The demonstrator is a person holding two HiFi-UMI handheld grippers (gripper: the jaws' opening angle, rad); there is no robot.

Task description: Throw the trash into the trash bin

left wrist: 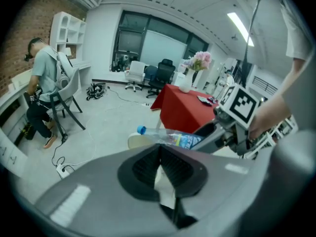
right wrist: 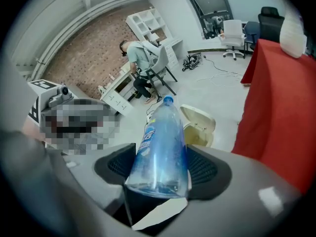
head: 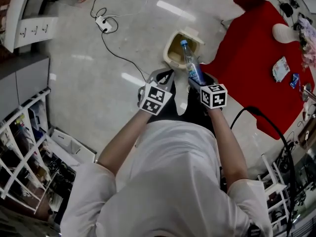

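Jaws of my right gripper held a blue-capped plastic bottle, cap toward the open trash bin, while those of my left gripper stood closed together.

The bottle is held between the jaws of the right gripper, its cap apparently placed over the trash bin, which is set on the floor ahead of both grippers. The left gripper is kept just left of the right. The table is placed right of the bin; a power strip is laid well left, farther off.
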